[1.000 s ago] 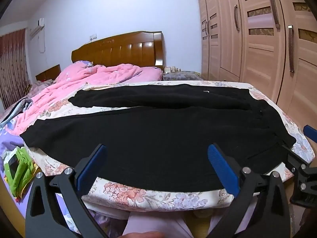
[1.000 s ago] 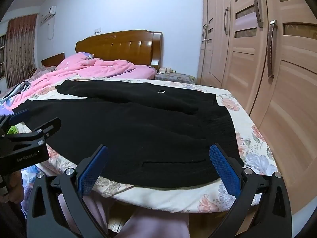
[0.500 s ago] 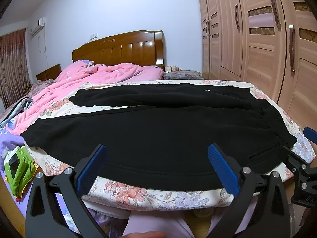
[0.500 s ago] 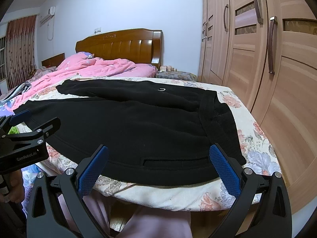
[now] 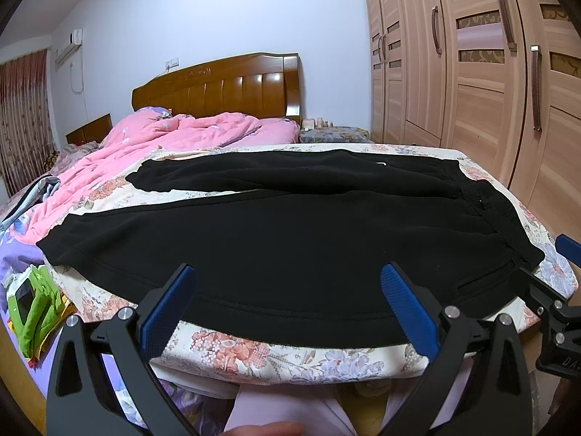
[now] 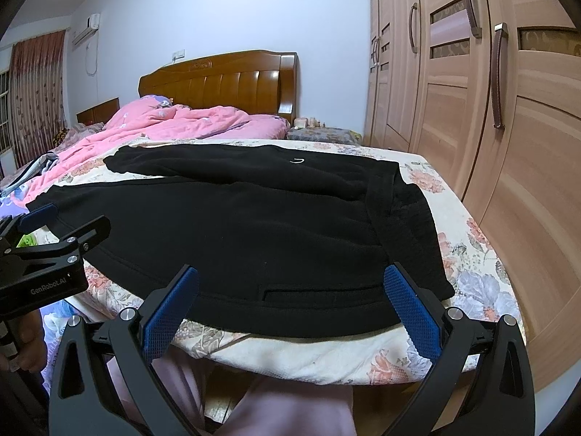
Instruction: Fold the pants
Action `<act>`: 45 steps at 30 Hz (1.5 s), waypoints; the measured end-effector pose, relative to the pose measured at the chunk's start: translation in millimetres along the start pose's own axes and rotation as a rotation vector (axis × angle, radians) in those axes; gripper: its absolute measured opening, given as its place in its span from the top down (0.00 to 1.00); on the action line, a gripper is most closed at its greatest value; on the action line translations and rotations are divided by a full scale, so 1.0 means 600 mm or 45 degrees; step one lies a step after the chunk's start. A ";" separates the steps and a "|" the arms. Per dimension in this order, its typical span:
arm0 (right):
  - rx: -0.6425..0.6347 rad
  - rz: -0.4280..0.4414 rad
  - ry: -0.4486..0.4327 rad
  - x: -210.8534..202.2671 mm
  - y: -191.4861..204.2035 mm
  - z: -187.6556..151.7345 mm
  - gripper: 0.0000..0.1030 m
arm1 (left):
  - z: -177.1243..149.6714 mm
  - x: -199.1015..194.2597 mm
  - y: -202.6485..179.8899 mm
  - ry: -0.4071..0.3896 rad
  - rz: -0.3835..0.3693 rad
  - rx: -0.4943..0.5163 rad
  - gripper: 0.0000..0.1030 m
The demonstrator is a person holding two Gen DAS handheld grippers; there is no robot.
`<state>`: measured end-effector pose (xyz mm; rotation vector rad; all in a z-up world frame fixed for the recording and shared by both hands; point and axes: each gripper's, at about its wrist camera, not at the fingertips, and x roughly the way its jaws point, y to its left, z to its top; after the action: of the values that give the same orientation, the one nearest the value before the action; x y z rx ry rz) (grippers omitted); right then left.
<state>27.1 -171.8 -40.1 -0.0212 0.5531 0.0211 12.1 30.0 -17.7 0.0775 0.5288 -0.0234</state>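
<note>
Black pants [image 5: 290, 239], floral sheet [image 5: 276, 358], pink quilt [image 5: 189, 134]

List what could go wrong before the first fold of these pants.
1. The pants' near edge overhangs the bed, so a one-sided pull may drag them off.
2. Both claws, left and right, are open and hold nothing; a shallow pinch may catch one layer.
3. The legs lie splayed, so folding may misalign them.

A floral bedspread [image 5: 232, 352] covers the bed, its near edge hanging over the foot. A rumpled pink quilt [image 5: 174, 138] is heaped toward the carved wooden headboard [image 5: 218, 87]. On the right stands a wood wardrobe [image 6: 526, 145] with long dark handles — doors closed. A dark red curtain [image 6: 32, 91] hangs at far left, an air conditioner [image 6: 85, 29] beside it — high on the white wall.
</note>
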 end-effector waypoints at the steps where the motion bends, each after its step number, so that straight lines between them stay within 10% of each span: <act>1: 0.000 -0.001 0.000 0.000 0.001 0.000 0.04 | 0.000 0.000 0.000 0.001 0.000 -0.002 0.01; 45: 0.033 0.015 0.066 0.033 -0.016 -0.004 0.04 | -0.011 0.032 0.019 0.077 0.002 0.016 0.01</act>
<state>42.9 -181.1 -52.2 0.0071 0.6051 0.0248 25.6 41.8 -32.4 0.0911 0.5889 -0.0232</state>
